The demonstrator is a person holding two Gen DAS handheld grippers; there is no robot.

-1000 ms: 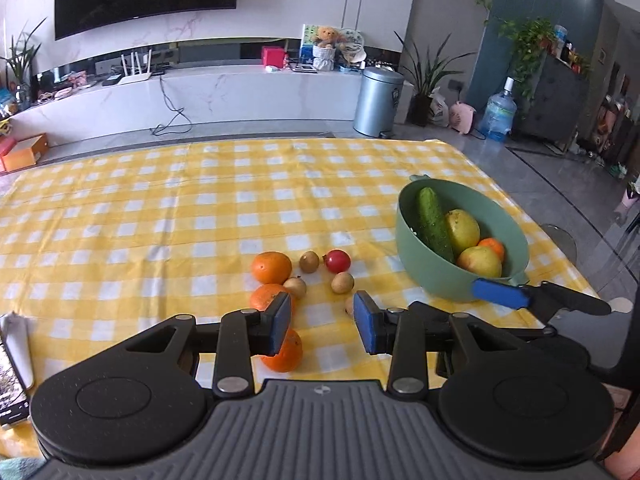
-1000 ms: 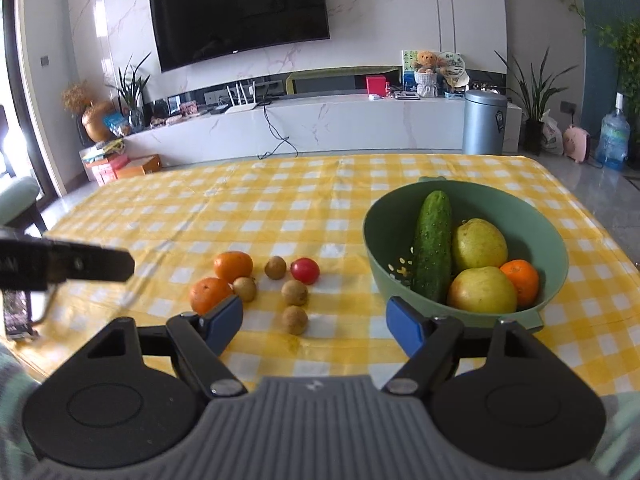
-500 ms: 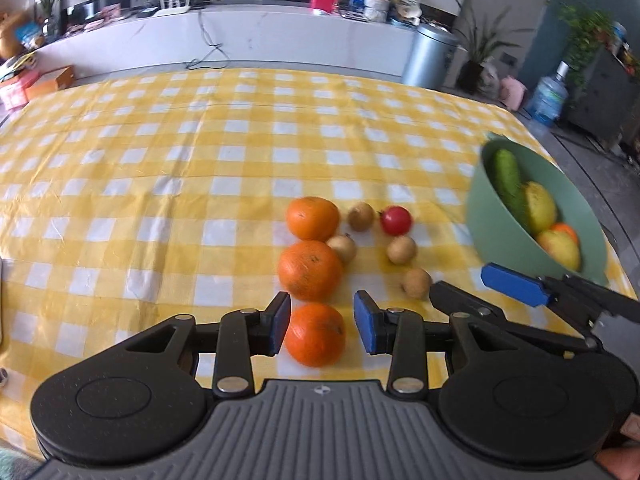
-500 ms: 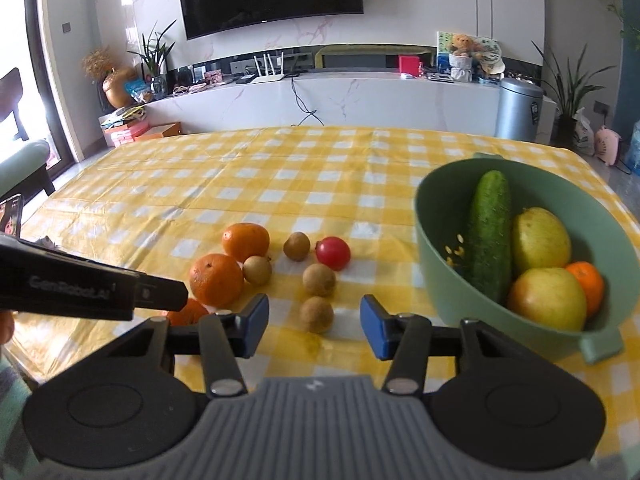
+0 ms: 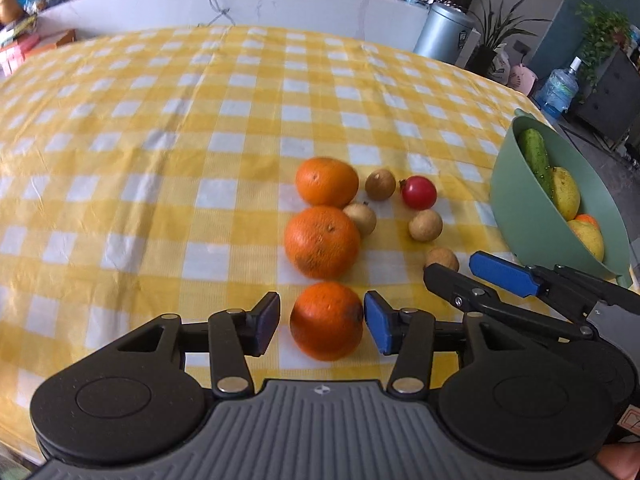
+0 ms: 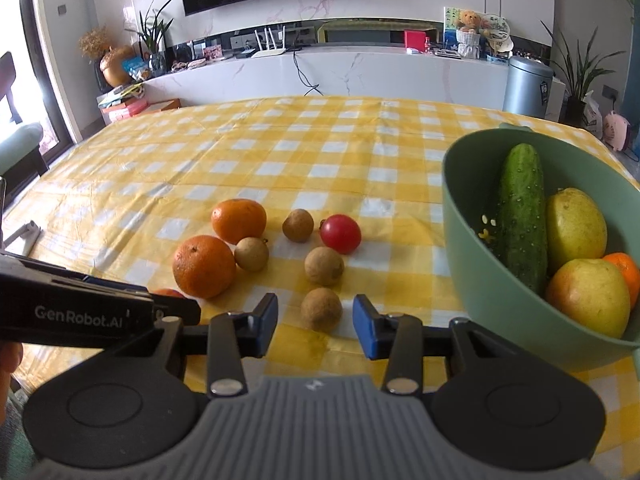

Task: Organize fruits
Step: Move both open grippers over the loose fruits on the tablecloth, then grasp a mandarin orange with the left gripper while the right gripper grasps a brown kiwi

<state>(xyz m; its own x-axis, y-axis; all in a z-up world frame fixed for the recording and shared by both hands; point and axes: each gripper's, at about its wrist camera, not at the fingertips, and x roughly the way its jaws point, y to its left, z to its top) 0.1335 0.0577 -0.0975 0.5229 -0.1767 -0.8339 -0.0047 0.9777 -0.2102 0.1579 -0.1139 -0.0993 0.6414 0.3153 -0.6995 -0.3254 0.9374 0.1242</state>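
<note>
Three oranges lie in a row on the yellow checked cloth. The nearest orange sits between the pads of my left gripper. Its jaws are opening, and a gap shows at the left pad. A small brown fruit lies between the pads of my right gripper. Those jaws are closing, with a gap on each side of the fruit. The green bowl at the right holds a cucumber, two yellow fruits and an orange.
Two more oranges, a red tomato and other small brown fruits lie just beyond the grippers. The right gripper's fingers reach in beside the bowl. The table's near edge is below the grippers.
Both grippers came down and closer to the fruit. The left jaws widened around the nearest orange. The right jaws narrowed around the nearest brown fruit.
</note>
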